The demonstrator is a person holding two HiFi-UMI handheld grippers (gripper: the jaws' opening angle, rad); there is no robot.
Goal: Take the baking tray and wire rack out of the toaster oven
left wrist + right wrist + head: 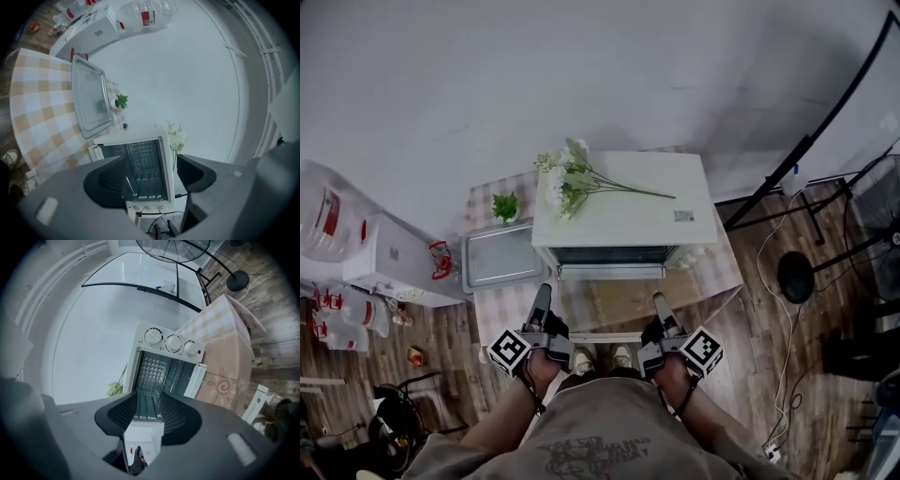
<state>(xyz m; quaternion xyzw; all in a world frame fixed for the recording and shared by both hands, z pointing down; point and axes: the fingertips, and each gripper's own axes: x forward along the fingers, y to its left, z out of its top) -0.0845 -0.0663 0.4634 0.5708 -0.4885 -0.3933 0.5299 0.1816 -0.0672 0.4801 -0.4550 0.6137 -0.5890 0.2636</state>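
Observation:
The white toaster oven [623, 202] stands on a checked tablecloth with its door [195, 379] folded down. In the left gripper view the wire rack [140, 173] shows inside the cavity. The grey baking tray [500, 255] lies empty on the cloth to the oven's left; it also shows in the left gripper view [89, 101]. My left gripper [542, 292] hovers in front of the oven's left corner, open and holding nothing [152, 161]. My right gripper [659, 300] hovers at the right corner, open with a narrower gap, nothing between its jaws [148, 397].
White flowers [572, 178] lie on the oven's top and a small green plant [505, 206] stands behind the tray. A white cabinet [394, 267] and water bottles [323, 220] are at the left. A fan base [795, 277] and cables are on the floor at the right.

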